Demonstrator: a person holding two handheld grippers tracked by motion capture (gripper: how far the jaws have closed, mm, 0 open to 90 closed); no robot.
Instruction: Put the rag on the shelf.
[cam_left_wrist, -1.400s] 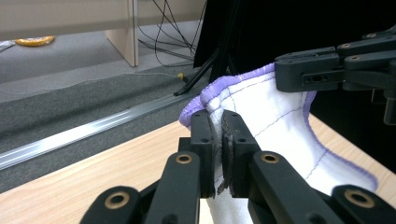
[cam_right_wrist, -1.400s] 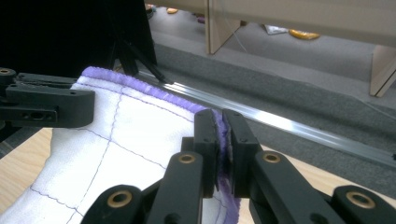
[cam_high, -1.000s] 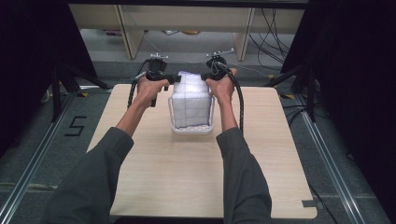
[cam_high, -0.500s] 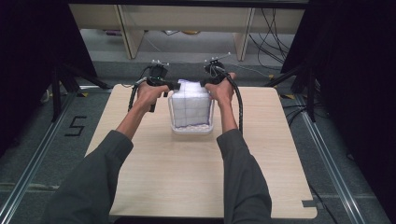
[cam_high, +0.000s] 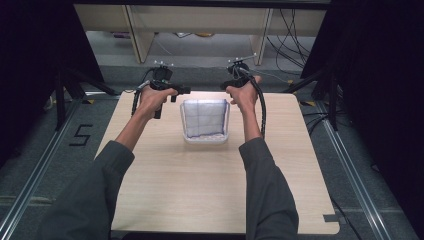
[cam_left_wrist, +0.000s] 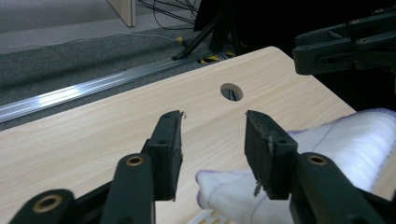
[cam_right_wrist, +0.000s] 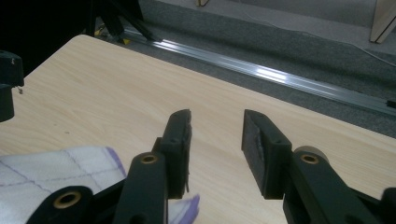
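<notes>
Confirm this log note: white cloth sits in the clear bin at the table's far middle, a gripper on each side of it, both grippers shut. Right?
Not quite: both grippers are open. The left gripper view and the right gripper view each show jaws apart with bare table between them. The cloth does sit in the bin, flanked by both grippers.

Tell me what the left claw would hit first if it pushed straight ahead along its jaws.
Probably the bare tabletop: the open left claw aims slightly downward over it, short of the round hole. The cloth lies off to the side. Depth is uncertain.

Lab recording bay: black curtains (cam_high: 35, 60), floor rails (cam_high: 30, 180), loose cables (cam_high: 290, 30).
</notes>
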